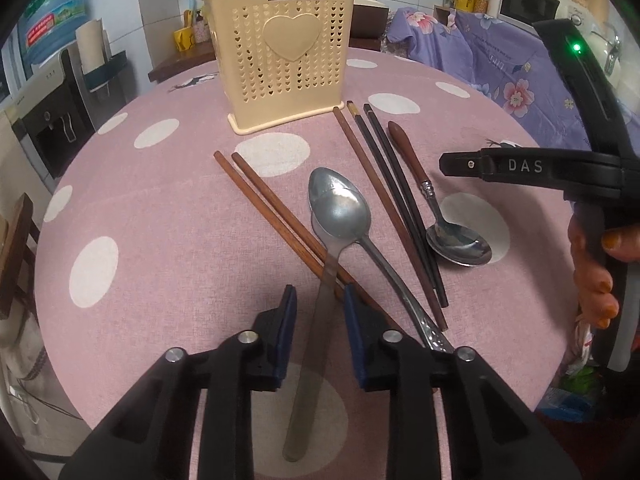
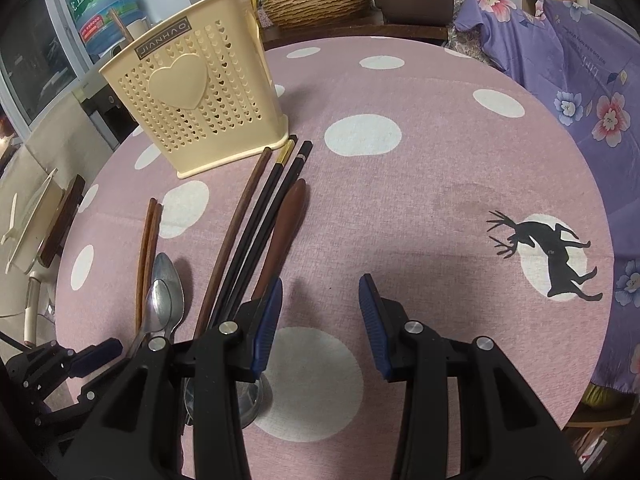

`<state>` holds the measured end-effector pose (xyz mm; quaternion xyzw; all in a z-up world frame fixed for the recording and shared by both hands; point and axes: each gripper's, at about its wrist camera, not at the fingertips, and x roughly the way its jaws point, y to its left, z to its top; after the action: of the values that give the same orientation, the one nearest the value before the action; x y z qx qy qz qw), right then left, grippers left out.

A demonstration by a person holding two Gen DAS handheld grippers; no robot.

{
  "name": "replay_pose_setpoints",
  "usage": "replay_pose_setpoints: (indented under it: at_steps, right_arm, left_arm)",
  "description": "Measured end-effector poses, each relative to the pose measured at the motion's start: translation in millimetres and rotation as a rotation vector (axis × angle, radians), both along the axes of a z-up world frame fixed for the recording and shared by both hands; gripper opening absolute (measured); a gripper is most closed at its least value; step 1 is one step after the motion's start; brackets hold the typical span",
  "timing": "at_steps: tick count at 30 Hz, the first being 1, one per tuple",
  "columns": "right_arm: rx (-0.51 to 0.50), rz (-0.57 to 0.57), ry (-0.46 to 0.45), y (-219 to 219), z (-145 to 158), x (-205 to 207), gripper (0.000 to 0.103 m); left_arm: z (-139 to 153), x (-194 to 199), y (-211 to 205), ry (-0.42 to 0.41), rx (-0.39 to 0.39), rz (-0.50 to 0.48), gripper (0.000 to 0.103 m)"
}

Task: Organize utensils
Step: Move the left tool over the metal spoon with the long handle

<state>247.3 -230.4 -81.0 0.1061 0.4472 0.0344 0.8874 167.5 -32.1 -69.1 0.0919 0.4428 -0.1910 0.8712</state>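
- cream plastic holder (image 1: 280, 68) stands at the far side of the table (image 1: 160, 240), two sticks already poking out.
- three spoons (image 1: 340, 208) and five chopsticks (image 1: 272, 216) lie loose.
- left gripper (image 1: 320, 300) jaws apart, straddling a spoon handle; right gripper (image 2: 320, 300) jaws apart, holding nothing.

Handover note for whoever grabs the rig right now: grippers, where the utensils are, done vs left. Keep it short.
Left gripper: open, jaws straddling the flat handle of the steel spoon, not closed on it yet.
Right gripper: open, empty, above bare tablecloth.
Holder: upright at the far side; two brown sticks already poke out of its top.
On the table: brown chopstick pair, a second steel spoon, one brown and two black chopsticks, wooden-handled spoon.
Left: everything on the table goes into the holder, starting with the straddled spoon.
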Motion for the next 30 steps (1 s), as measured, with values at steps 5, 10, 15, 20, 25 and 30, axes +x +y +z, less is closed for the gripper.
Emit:
replay_pose_setpoints:
  at_steps: [5, 10, 15, 20, 25, 30]
  right_arm:
    - [0.004, 0.000, 0.005, 0, -1, 0, 0.041]
    - [-0.003, 0.002, 0.002, 0, -1, 0, 0.040]
    - [-0.006, 0.009, 0.002, 2, 0, 4, 0.041]
    - [-0.019, 0.016, 0.011, 8, -2, 13, 0.040]
    - [-0.014, 0.015, 0.017, 12, -4, 16, 0.040]
    - [-0.012, 0.017, 0.018, 13, -4, 14, 0.040]
  left_arm:
    - [-1, 3, -1, 0.016, -0.043, 0.015, 0.010]
    - [2, 5, 7, 0.018, -0.099, 0.063, 0.009]
    - [10, 13, 31, 0.003, -0.152, 0.164, 0.002]
    - [7, 18, 48, 0.023, -0.198, 0.227, 0.002]
    - [11, 5, 33, 0.032, -0.212, 0.164, 0.023]
    - [7, -1, 17, 0.021, -0.173, 0.129, 0.048]
